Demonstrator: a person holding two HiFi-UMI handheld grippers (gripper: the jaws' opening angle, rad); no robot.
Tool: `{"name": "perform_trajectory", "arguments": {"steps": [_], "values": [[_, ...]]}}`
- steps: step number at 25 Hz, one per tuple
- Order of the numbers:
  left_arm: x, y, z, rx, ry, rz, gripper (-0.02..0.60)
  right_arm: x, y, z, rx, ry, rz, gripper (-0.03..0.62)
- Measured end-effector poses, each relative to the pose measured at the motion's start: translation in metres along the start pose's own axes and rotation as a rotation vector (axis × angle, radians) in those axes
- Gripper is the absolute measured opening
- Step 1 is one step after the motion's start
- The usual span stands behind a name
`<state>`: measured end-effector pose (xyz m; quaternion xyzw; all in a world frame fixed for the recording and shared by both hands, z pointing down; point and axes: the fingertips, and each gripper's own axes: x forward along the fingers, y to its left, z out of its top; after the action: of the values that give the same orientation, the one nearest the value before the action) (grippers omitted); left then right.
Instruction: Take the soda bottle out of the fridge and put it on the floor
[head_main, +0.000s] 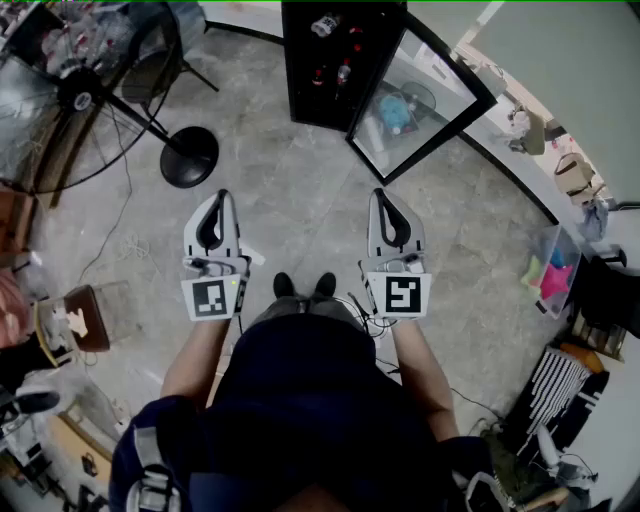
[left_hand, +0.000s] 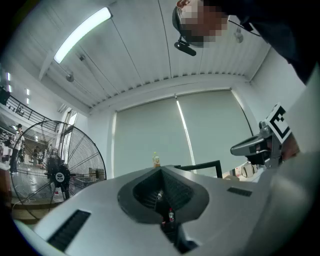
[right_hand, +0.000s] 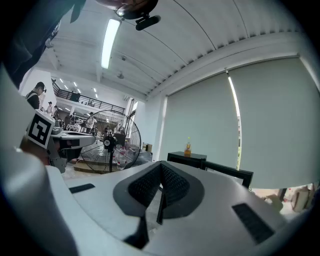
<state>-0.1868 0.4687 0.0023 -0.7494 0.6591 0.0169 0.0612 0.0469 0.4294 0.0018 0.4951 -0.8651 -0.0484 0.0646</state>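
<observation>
Grey stone floor (head_main: 290, 170) fills the frame; at top centre the soda bottle (head_main: 343, 70) stands inside the black fridge (head_main: 300, 100), whose glass door (head_main: 430, 100) is swung open. Mid-frame, the left gripper (head_main: 220, 196) and right gripper (head_main: 385, 194) point toward the fridge, well short of it, both with jaws closed together on nothing

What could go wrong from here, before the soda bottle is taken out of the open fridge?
1. The glass door stands open on the right side of the fridge; the right hand-held gripper may strike its edge on the way in.
2. The left hand-held gripper and the right one are both shut; unless opened first, they may knock over the bottles inside.
3. A lone bottle stands on top of the fridge; a bump could topple it.
</observation>
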Motion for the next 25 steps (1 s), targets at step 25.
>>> {"name": "perform_trajectory", "arguments": {"steps": [25], "values": [[0.0004,-0.0086,-0.0095,-0.002,0.024,-0.023,0.021,-0.0026,0.0071,0.0008,-0.002,-0.037,0.035,0.017]]}}
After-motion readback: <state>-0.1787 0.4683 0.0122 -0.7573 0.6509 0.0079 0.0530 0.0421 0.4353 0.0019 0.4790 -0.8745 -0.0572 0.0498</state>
